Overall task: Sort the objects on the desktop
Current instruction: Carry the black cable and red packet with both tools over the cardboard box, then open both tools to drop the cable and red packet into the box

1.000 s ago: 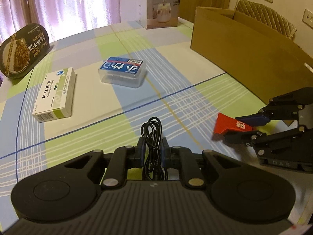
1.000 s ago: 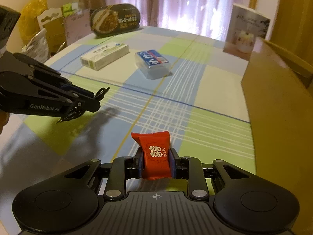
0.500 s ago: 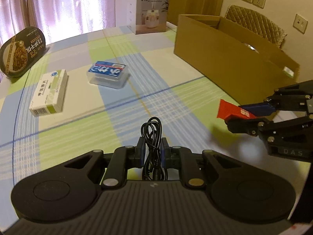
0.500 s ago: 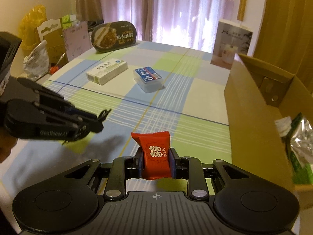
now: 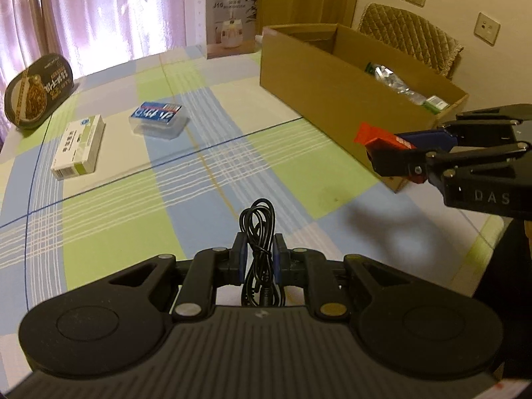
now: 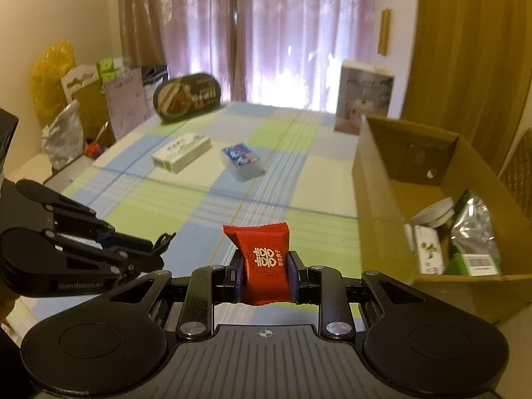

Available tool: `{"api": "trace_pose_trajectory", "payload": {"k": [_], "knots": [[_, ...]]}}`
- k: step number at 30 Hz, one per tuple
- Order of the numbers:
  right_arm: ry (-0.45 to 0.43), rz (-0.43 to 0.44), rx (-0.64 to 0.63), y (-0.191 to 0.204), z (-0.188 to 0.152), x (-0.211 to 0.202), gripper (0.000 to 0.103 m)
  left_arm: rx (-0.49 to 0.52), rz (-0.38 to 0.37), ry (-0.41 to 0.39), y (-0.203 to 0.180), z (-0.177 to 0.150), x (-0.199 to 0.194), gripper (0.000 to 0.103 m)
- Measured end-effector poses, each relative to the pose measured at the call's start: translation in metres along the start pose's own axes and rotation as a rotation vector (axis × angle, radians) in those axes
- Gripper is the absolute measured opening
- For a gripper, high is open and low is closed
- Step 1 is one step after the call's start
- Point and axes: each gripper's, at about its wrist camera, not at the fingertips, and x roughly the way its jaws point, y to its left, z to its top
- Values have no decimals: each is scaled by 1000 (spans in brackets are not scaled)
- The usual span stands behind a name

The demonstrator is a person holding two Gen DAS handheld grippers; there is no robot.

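My left gripper [image 5: 258,252] is shut on a coiled black cable [image 5: 259,229], held above the checked tablecloth. My right gripper [image 6: 265,266] is shut on a red candy packet [image 6: 262,259] with white characters. In the left wrist view the right gripper [image 5: 395,148] hangs at the right with the red candy packet [image 5: 372,134] beside the near corner of the open cardboard box [image 5: 326,99]. In the right wrist view the left gripper [image 6: 146,252] sits low at the left, and the cardboard box [image 6: 375,199] opens to the right with packets inside.
On the cloth lie a white and green medicine box [image 5: 78,148] and a clear plastic case with a blue label [image 5: 156,119]. A dark oval food tub [image 5: 36,91] leans at the far left. A white appliance carton [image 5: 229,23] stands at the back. A padded chair [image 5: 412,38] is behind the box.
Both grippers have risen from the table with their loads. The right gripper has moved toward the cardboard box, whose inside now shows.
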Motion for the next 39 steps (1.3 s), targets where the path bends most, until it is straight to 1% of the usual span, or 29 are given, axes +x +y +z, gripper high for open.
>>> {"api": "trace_pose_trajectory", "payload": {"k": [3, 5, 8, 11, 17, 22, 25, 28, 31, 35, 39], "knots": [[-40, -19, 18, -11, 6, -17, 23, 12, -17, -18, -15, 11, -7, 12], [-70, -38, 32, -22, 11, -29, 23, 26, -33, -35, -28, 24, -9, 12], [-118, -79, 70, -49, 22, -47, 23, 55, -62, -65, -50, 49, -7, 12], [-148, -125, 95, -79, 29, -59, 23, 77, -100, -96, -74, 78, -2, 12], [-150, -194, 164, -148, 37, -57, 23, 55, -178, -147, -113, 135, 22, 12], [-147, -213, 226, -190, 35, -48, 23, 79, -203, -150, -143, 168, 52, 12], [-142, -213, 242, -203, 33, -44, 23, 92, -206, -134, -154, 176, 71, 12], [-134, -206, 259, -214, 28, -39, 23, 89, -199, -116, -158, 177, 87, 12], [-125, -200, 267, -220, 25, -35, 23, 71, -200, -97, -155, 175, 99, 25], [-121, -192, 270, -224, 24, -29, 23, 81, -171, -106, -148, 170, 98, 25], [-116, -182, 267, -223, 26, -24, 23, 74, -138, -142, -136, 169, 84, 25]]}}
